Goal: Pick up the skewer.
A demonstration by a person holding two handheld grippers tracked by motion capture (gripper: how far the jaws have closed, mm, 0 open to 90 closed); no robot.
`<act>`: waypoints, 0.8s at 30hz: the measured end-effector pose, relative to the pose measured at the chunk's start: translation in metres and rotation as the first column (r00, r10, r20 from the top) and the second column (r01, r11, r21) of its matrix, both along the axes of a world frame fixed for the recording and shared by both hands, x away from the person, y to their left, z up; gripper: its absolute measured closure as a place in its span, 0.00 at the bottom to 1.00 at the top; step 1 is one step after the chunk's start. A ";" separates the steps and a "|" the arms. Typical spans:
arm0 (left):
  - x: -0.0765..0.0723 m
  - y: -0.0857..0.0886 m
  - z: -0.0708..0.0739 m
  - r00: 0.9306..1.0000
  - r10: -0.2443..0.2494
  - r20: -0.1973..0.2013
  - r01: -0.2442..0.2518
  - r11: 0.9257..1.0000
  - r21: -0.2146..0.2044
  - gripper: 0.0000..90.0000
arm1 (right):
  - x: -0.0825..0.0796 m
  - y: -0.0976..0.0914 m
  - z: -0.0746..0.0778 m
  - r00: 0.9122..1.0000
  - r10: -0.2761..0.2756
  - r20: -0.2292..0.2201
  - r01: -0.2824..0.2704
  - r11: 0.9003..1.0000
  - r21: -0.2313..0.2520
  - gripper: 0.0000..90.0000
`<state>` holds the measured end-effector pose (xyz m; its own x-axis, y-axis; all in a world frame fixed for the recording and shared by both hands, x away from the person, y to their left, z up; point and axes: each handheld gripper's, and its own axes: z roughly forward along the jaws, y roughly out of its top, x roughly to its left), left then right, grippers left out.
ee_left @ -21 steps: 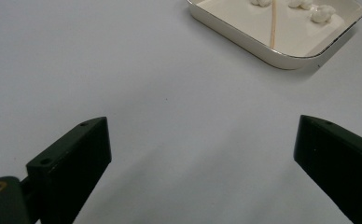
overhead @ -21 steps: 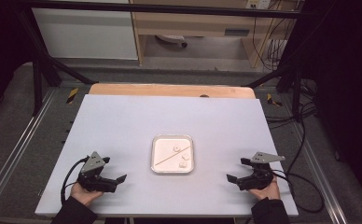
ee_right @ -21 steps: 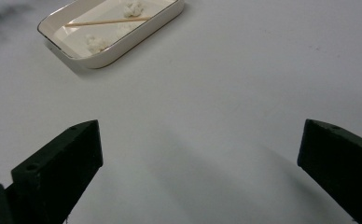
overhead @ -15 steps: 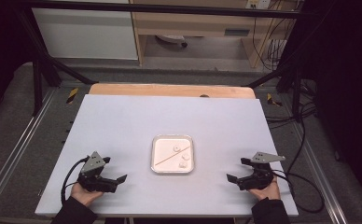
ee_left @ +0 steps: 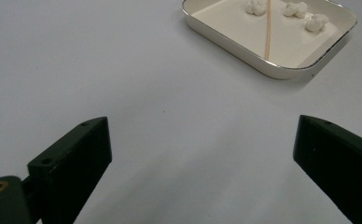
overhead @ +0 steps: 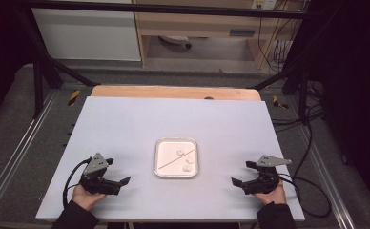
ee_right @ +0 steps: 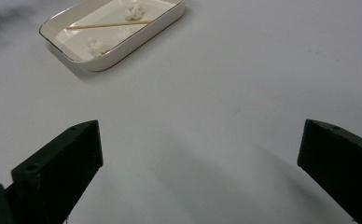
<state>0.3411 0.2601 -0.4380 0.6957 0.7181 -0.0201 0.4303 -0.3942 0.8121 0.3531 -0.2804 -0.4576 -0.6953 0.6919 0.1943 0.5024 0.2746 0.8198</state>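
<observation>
Change since earlier: nothing has shifted; both hands and the tray sit where they did in the earlier high view.
Left gripper: left gripper point(overhead: 122, 182) rests low on the table's near left part, jaws spread wide with bare tabletop between them, aimed toward the tray.
Right gripper: right gripper point(overhead: 236, 182) rests at the near right, jaws equally wide and holding nothing, aimed inward at the tray too.
Table: pale lavender-grey rectangular tabletop point(overhead: 126, 124) carries the tray alone; a light wooden strip point(overhead: 173, 92) borders its far edge.
Tray: shallow white rounded-rectangle tray with a thin metallic rim point(overhead: 176, 174) lies between the two grippers, well apart from each, a little nearer the front edge than the centre.
Skewer: thin pale wooden stick point(ee_left: 267, 32) lies flat and slantwise on the tray floor.
Lumps: three small white crumbly lumps point(ee_left: 312, 22) sit in the tray, one just beside the stick point(ee_right: 135, 12).
Risk, stick: lying flat and thin, it would likely slip from a wide jaw or roll against the wall.
Risk, tray: a jaw catching the rim could probably slide the light tray across the smooth top.
Risk, lumps: soft-looking pieces may crumble under a hard squeeze.
Risk, arms: both reaching inward together could collide over the tray.
</observation>
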 end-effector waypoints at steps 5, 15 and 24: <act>0.002 -0.001 0.004 1.000 0.001 0.000 -0.001 1.000 0.003 0.05 | 0.000 0.001 0.000 1.000 0.004 0.003 -0.004 1.000 -0.002 0.01; 0.006 -0.008 0.011 1.000 0.001 -0.008 -0.001 1.000 0.018 0.05 | -0.001 0.000 0.001 1.000 0.002 0.006 -0.002 1.000 -0.007 0.01; 0.008 -0.018 0.019 1.000 0.001 -0.008 -0.001 0.999 0.037 0.05 | 0.000 0.001 0.000 1.000 0.006 0.009 -0.006 1.000 -0.013 0.01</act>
<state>0.3493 0.2424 -0.4192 0.6949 0.7191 0.0013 0.4371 -0.4238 0.7933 0.3527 -0.2797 -0.4573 -0.7011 0.6901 0.1792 0.4935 0.2882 0.8206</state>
